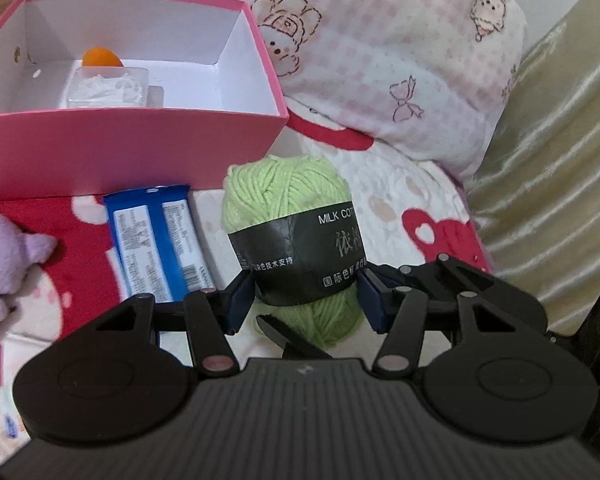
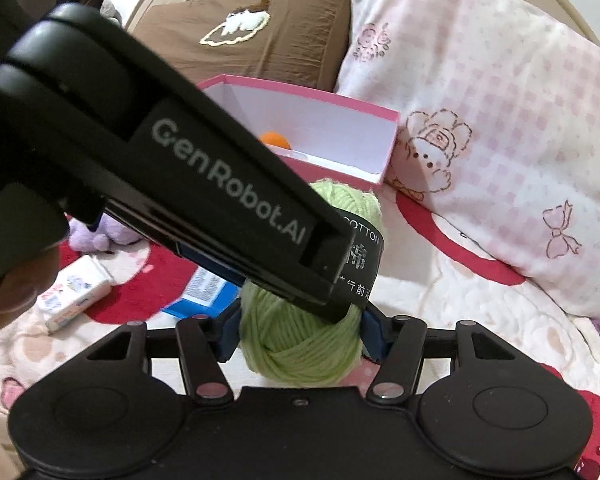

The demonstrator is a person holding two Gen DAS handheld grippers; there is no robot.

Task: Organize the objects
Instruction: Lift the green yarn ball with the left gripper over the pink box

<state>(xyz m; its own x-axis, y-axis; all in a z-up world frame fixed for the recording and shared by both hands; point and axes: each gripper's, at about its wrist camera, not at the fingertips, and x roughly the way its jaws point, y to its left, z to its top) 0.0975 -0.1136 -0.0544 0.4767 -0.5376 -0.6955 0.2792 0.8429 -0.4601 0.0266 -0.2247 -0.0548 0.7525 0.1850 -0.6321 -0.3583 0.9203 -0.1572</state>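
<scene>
A green yarn ball (image 1: 290,216) with a black label stands on the bed in front of a pink box (image 1: 140,148). My left gripper (image 1: 306,300) has its blue pads on both sides of the label and is shut on the yarn. My right gripper (image 2: 296,332) is shut on the same yarn ball (image 2: 300,344) lower down. The left gripper's black body (image 2: 204,188) crosses the right wrist view above the yarn. The box (image 2: 332,112) holds an orange ball (image 1: 100,57) and a clear plastic case (image 1: 108,86).
A blue snack packet (image 1: 156,236) lies left of the yarn, with a purple plush toy (image 1: 4,256) further left. A white tissue pack (image 2: 76,292) lies on the red-and-white blanket. A pink checked pillow (image 1: 400,60) lies right of the box, a brown pillow (image 2: 252,28) behind it.
</scene>
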